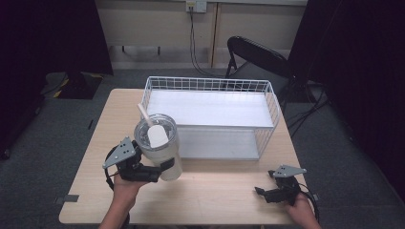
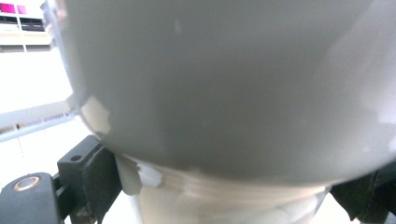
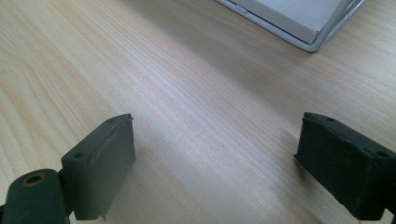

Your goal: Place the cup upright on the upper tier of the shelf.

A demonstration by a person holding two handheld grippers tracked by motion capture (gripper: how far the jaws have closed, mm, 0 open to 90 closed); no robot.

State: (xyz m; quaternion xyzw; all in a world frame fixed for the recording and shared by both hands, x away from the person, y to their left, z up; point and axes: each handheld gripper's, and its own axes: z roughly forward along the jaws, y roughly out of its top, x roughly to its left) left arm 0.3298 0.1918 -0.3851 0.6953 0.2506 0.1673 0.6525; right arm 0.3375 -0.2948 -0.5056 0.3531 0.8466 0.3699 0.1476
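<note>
The left gripper [image 1: 160, 172] clamps the tumbler [image 1: 160, 145] near its base; it should carry it upright toward the wire basket [image 1: 267, 90]. The right gripper [image 3: 215, 163] rests wide, empty.

Grey carpet floor [image 1: 43, 133], black folding chair [image 1: 258, 55], dark curtains [image 1: 363, 62].

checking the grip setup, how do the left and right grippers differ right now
The left gripper is shut on the white tumbler; the right gripper is open with nothing between its jaws. The left sits near the wire basket; the right rests by the table's near edge. Both are hand-held.
</note>
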